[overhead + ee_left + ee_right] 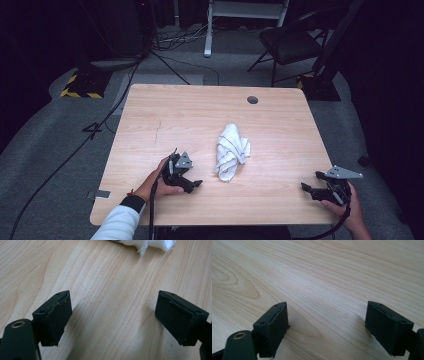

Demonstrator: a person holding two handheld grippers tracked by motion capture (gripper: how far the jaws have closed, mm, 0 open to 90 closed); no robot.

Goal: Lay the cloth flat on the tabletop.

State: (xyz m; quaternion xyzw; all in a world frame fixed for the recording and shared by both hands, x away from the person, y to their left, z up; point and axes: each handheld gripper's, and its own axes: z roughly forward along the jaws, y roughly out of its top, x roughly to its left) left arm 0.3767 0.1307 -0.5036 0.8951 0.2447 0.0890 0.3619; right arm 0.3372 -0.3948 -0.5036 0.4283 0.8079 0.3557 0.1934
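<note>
A crumpled white cloth lies near the middle of the wooden table. My left gripper rests low over the table to the cloth's left, held by a hand in a white sleeve. Its jaws stand wide apart with bare wood between them, and the cloth's frayed edge shows just beyond them. My right gripper sits near the table's front right corner, pointing left. It is open too, with nothing but wood grain between its jaws.
A round cable hole is set in the table's far right part. Beyond the table stand a black chair and a white frame. Cables run over the grey floor at the left.
</note>
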